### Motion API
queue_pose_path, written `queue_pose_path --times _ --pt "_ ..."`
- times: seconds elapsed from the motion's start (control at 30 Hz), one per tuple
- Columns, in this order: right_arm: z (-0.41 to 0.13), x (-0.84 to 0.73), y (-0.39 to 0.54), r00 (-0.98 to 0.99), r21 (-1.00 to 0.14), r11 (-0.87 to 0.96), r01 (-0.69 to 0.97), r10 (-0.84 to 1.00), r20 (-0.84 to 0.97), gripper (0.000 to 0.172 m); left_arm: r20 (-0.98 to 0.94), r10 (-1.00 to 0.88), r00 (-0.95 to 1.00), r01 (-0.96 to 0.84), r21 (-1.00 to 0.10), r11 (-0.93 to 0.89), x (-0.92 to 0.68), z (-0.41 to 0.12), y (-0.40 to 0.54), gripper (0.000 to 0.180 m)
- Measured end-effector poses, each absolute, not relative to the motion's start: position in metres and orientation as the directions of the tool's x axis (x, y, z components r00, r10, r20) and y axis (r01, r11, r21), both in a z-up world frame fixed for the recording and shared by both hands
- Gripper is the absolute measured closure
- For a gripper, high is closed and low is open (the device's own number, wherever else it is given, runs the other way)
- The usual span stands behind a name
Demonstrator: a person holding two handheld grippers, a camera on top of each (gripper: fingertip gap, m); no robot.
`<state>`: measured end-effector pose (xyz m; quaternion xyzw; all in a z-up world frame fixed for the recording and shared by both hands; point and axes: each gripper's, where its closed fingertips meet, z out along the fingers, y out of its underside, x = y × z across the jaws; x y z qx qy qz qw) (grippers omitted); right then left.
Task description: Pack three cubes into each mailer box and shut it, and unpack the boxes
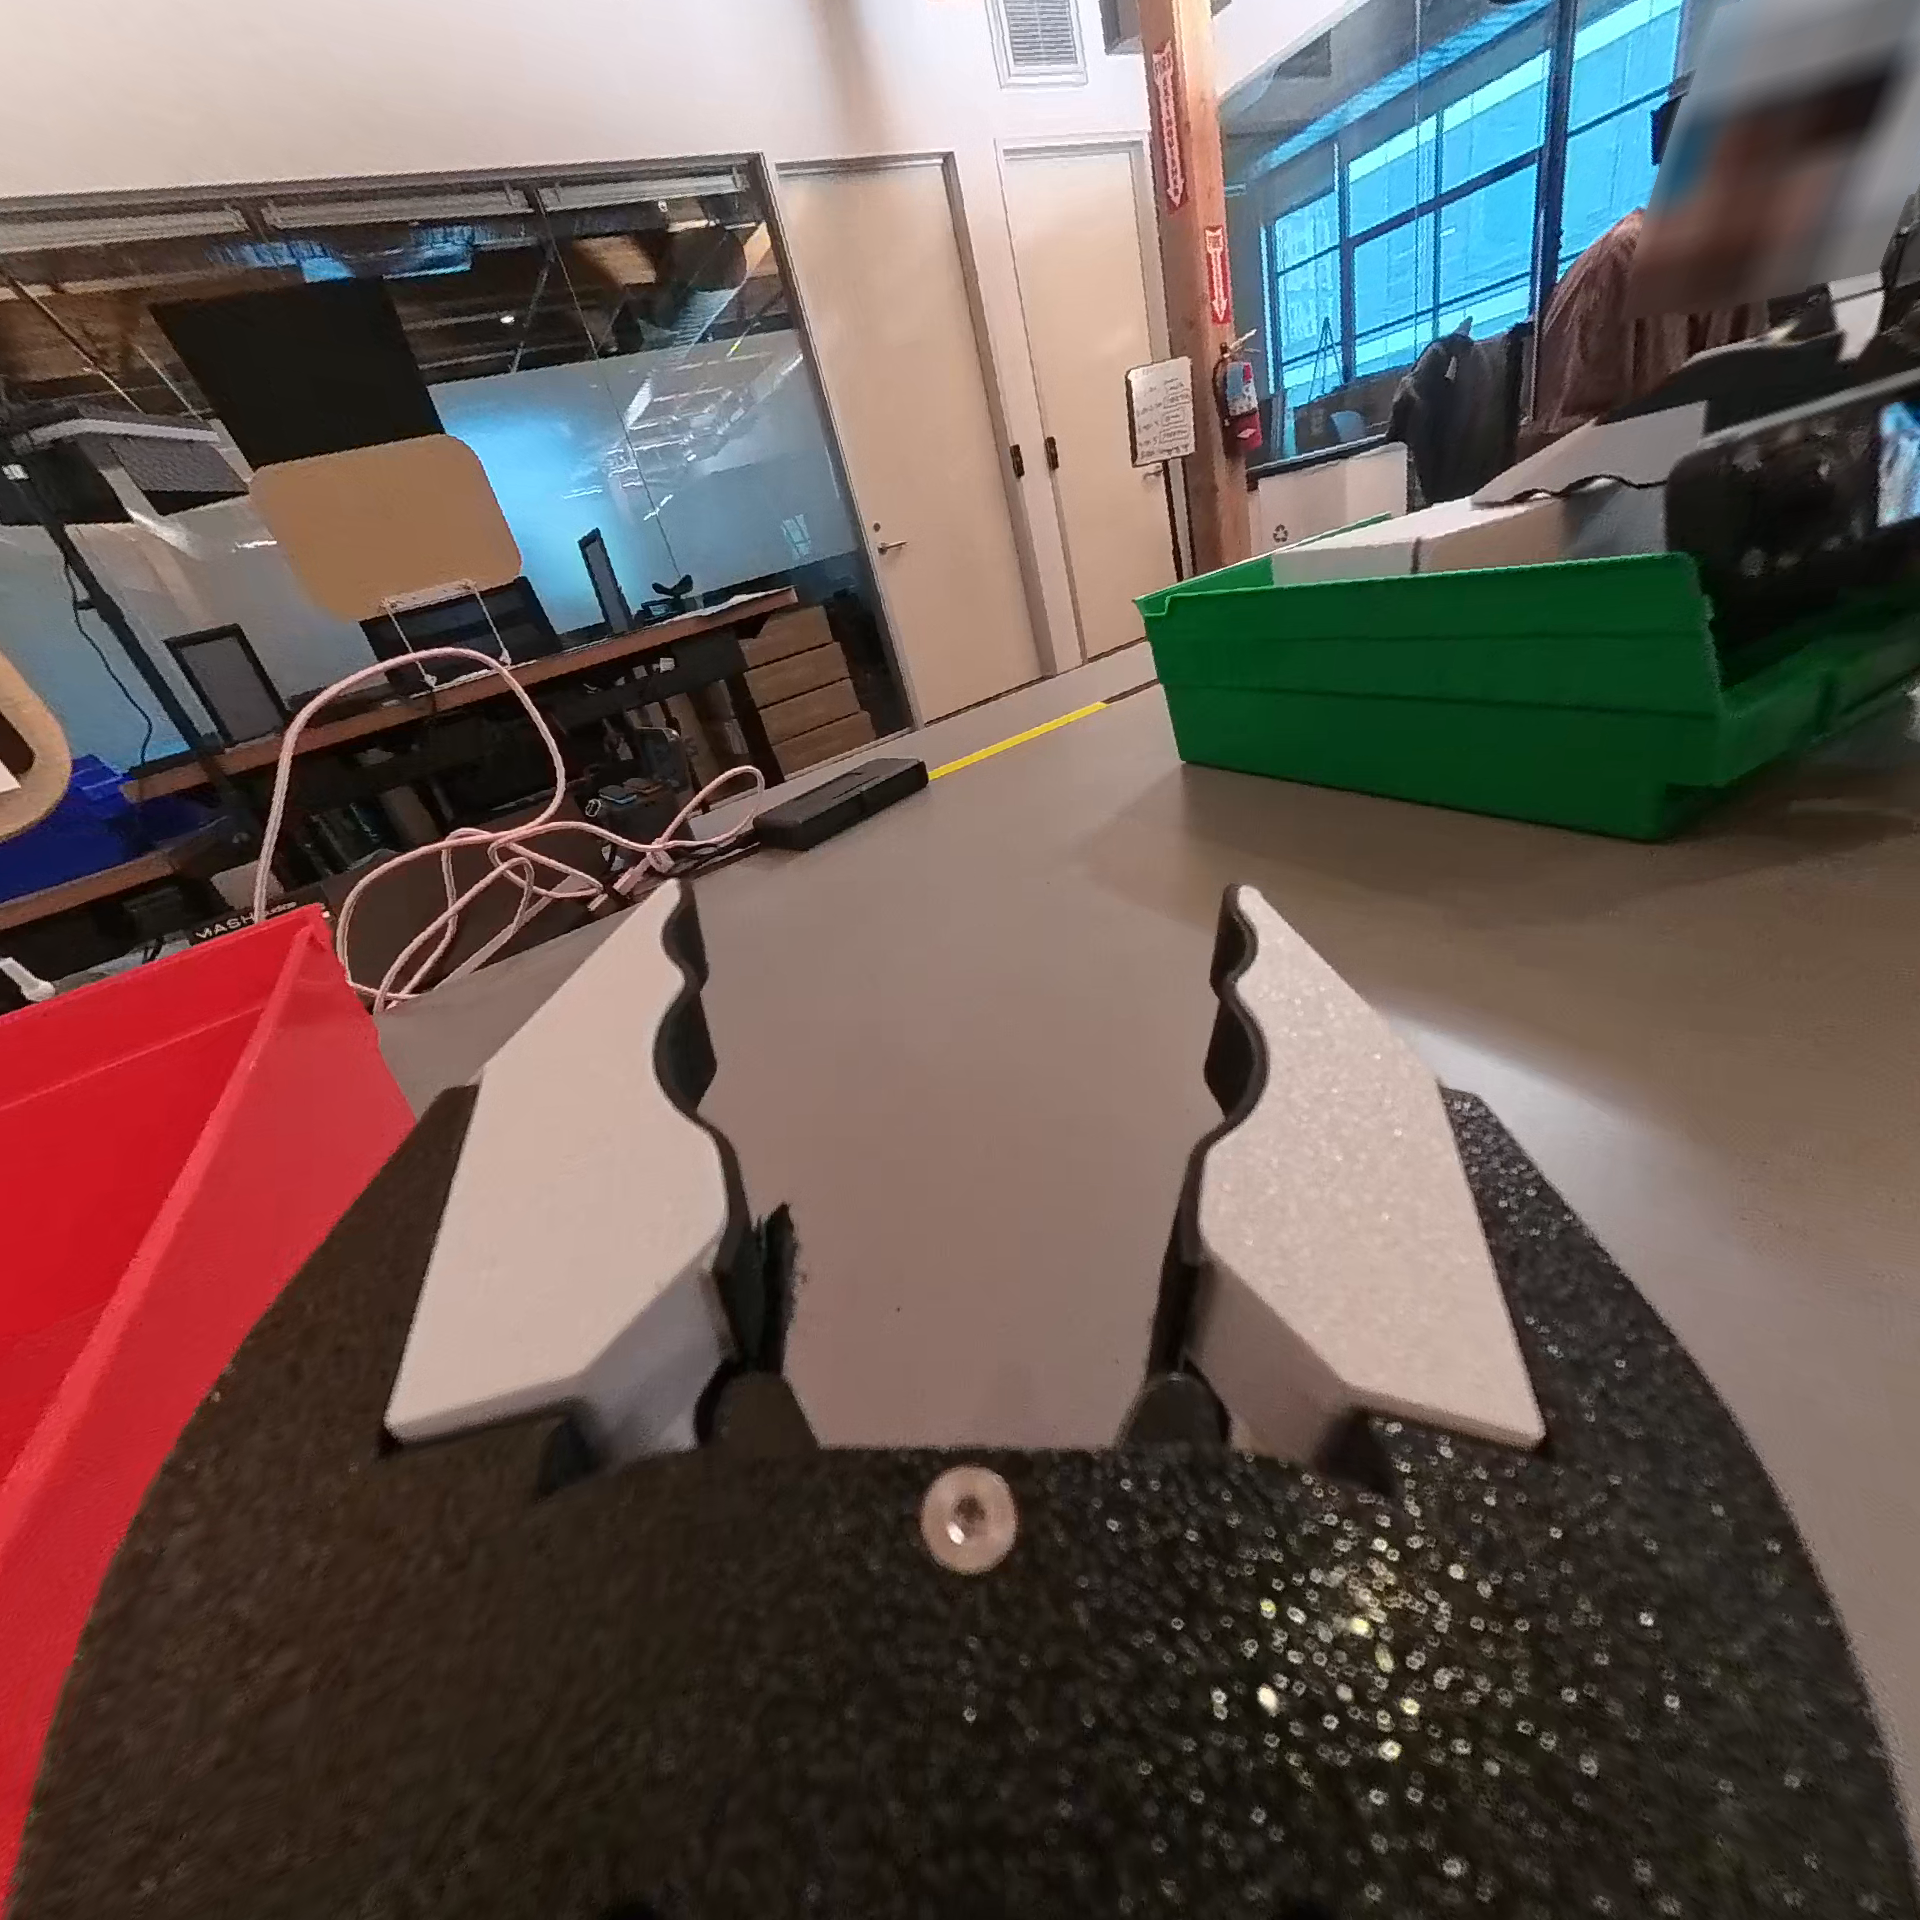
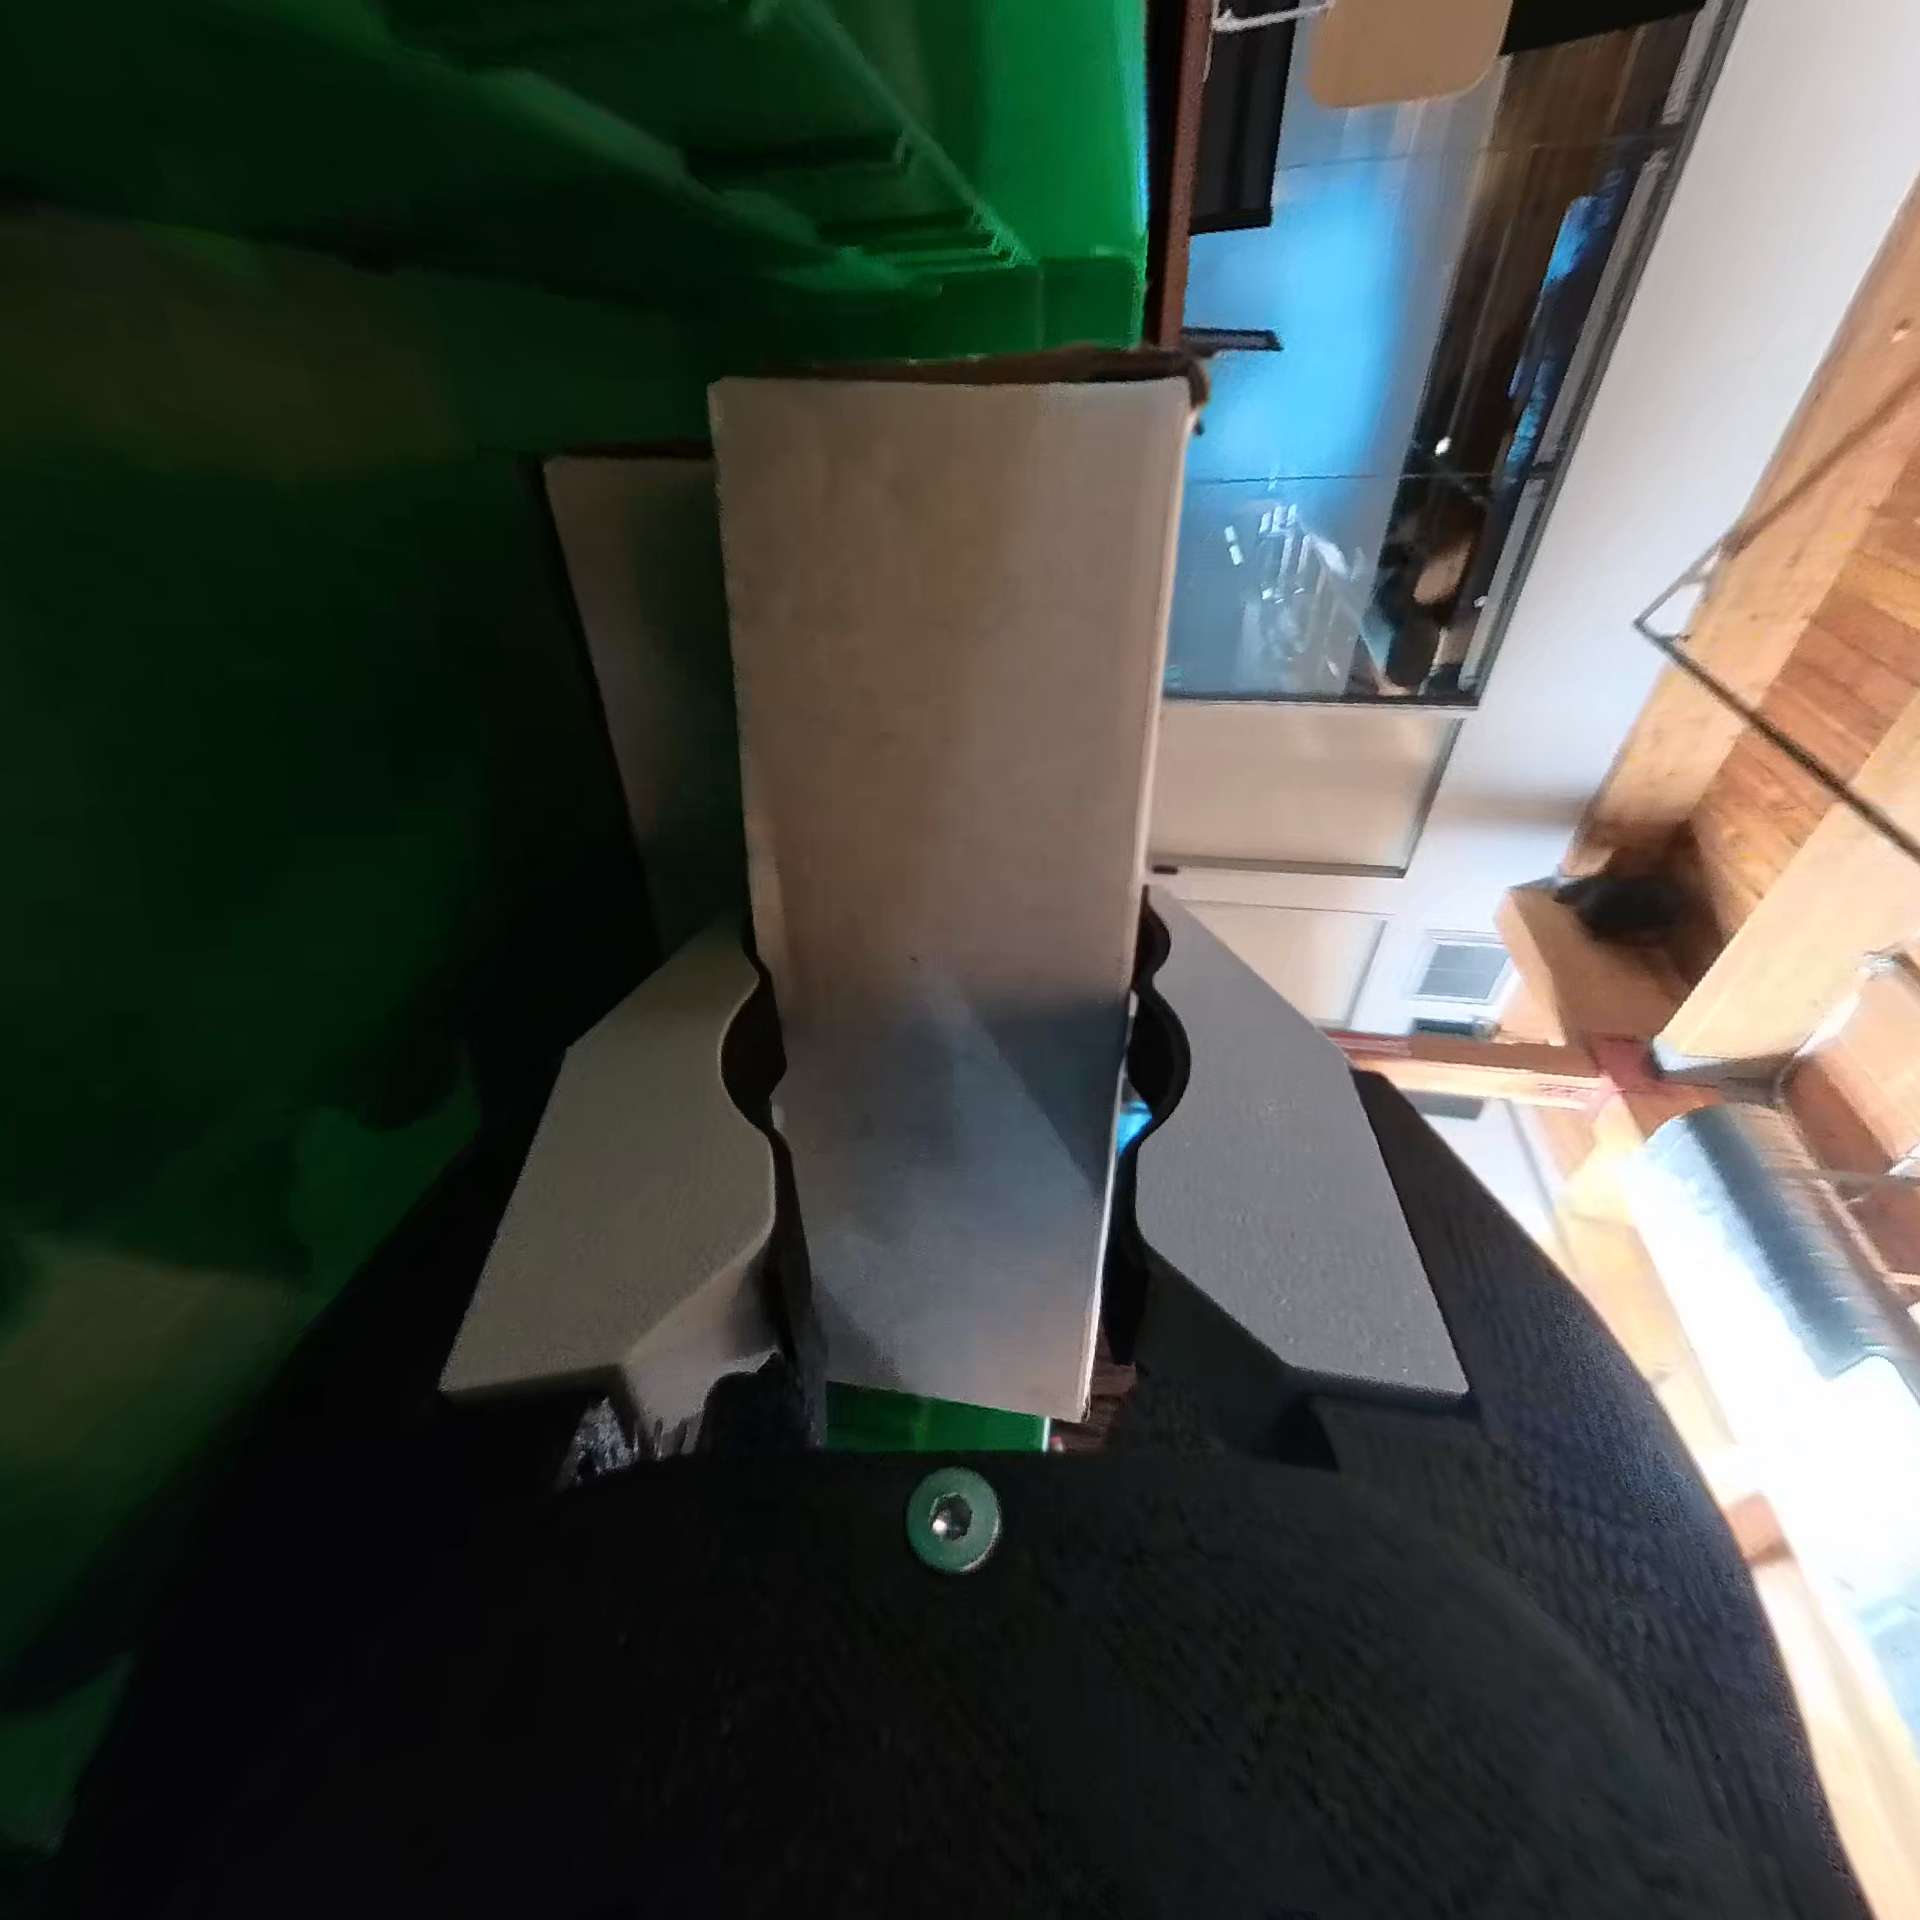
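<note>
Left wrist view, gripper: left gripper [image 1: 961, 997] spread wide, nothing between the fingers; only bare grey tabletop [image 1: 1039, 862] shows in the gap.
Left wrist view, bins: red bin [image 1: 156, 1122] at lower left, what shows of its inside empty; green bin [image 1: 1455, 707] at upper right, with white mailer boxes [image 1: 1455, 540] showing above its rim.
Left wrist view, other gripper: dark body of the right gripper [image 1: 1797, 520] at the right edge, over the green bin; its fingers cannot be made out here.
Left wrist view, clutter: pink cable [image 1: 468, 852] and black flat device [image 1: 842, 790] at the far tabletop edge.
Left wrist view, cubes: none visible.
Right wrist view, gripper: right gripper [image 2: 951, 997] clamped on a white mailer box [image 2: 935, 727], both pads against its sides; view rolled sideways.
Right wrist view, surroundings: green bin fills the left of the frame; a second white box [image 2: 634, 644] sits just behind the held one.
Progress (judgement): a box is being taken at the green bin; whether it is packed cannot be told. The box's lid looks shut. Packing or unpacking of the rest seems still ahead.
</note>
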<state>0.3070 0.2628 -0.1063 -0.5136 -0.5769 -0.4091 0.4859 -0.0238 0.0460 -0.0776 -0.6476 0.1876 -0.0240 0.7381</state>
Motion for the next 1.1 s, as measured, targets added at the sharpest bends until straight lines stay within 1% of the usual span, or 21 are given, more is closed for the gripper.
queue_pose_path --times 0.03,0.1,0.13,0.17,0.23,0.37,0.4,0.47,0.5,0.57,0.67,0.77,0.87,0.93,1.0,1.07,1.1 --pt "-0.108 0.308 0.263 0.018 -0.046 0.121 0.992 0.224 0.974 0.103 -0.248 -0.277 0.928 -0.21 -0.965 0.16 -0.024 -0.078 0.046 0.084" --pt "-0.116 0.313 0.261 0.071 -0.096 0.068 0.993 0.31 0.948 0.082 -0.248 -0.277 0.928 -0.211 -0.965 0.158 -0.024 -0.078 0.046 0.084" --pt "-0.117 0.315 0.259 0.103 -0.125 0.043 0.991 0.342 0.934 0.076 -0.246 -0.277 0.929 -0.209 -0.965 0.158 -0.024 -0.078 0.046 0.084" --pt "-0.118 0.317 0.257 0.13 -0.151 0.027 0.988 0.369 0.92 0.072 -0.244 -0.277 0.929 -0.207 -0.966 0.157 -0.024 -0.078 0.046 0.084" --pt "-0.115 0.32 0.251 0.163 -0.182 0.009 0.983 0.401 0.902 0.07 -0.24 -0.278 0.93 -0.202 -0.967 0.157 -0.025 -0.078 0.046 0.084" --pt "-0.109 0.328 0.237 0.222 -0.227 -0.045 0.973 0.456 0.862 0.072 -0.237 -0.278 0.931 -0.2 -0.967 0.157 -0.025 -0.078 0.046 0.085" --pt "-0.106 0.333 0.235 0.228 -0.224 -0.064 0.973 0.454 0.861 0.075 -0.238 -0.278 0.931 -0.2 -0.967 0.157 -0.025 -0.078 0.046 0.085" --pt "-0.096 0.342 0.235 0.223 -0.203 -0.091 0.975 0.41 0.884 0.088 -0.239 -0.277 0.931 -0.201 -0.967 0.157 -0.025 -0.078 0.046 0.085" --pt "-0.092 0.344 0.236 0.222 -0.202 -0.092 0.975 0.39 0.894 0.087 -0.24 -0.277 0.93 -0.203 -0.967 0.157 -0.025 -0.078 0.046 0.085" --pt "-0.089 0.339 0.239 0.259 -0.248 -0.078 0.966 0.37 0.892 0.088 -0.243 -0.276 0.93 -0.205 -0.966 0.157 -0.025 -0.078 0.046 0.085" --pt "-0.09 0.332 0.247 0.285 -0.28 -0.065 0.958 0.34 0.896 0.089 -0.247 -0.275 0.929 -0.21 -0.965 0.157 -0.024 -0.078 0.046 0.086" --pt "-0.091 0.329 0.251 0.261 -0.255 -0.062 0.965 0.316 0.912 0.095 -0.247 -0.275 0.929 -0.21 -0.965 0.158 -0.024 -0.078 0.046 0.086" --pt "-0.096 0.325 0.246 0.226 -0.224 -0.046 0.973 0.355 0.907 0.103 -0.246 -0.276 0.929 -0.209 -0.965 0.158 -0.024 -0.078 0.046 0.087" --pt "-0.106 0.316 0.242 0.215 -0.237 0.0 0.972 0.416 0.884 0.1 -0.248 -0.277 0.928 -0.211 -0.965 0.157 -0.024 -0.078 0.046 0.087" --pt "-0.113 0.313 0.245 0.195 -0.219 0.01 0.976 0.42 0.887 0.091 -0.251 -0.275 0.928 -0.214 -0.964 0.157 -0.024 -0.078 0.046 0.087" --pt "-0.113 0.314 0.252 0.159 -0.174 0.005 0.985 0.38 0.911 0.092 -0.252 -0.274 0.928 -0.215 -0.964 0.157 -0.024 -0.078 0.046 0.087" --pt "-0.111 0.315 0.256 0.145 -0.155 0.001 0.988 0.345 0.927 0.098 -0.252 -0.274 0.928 -0.215 -0.964 0.158 -0.024 -0.078 0.046 0.087"
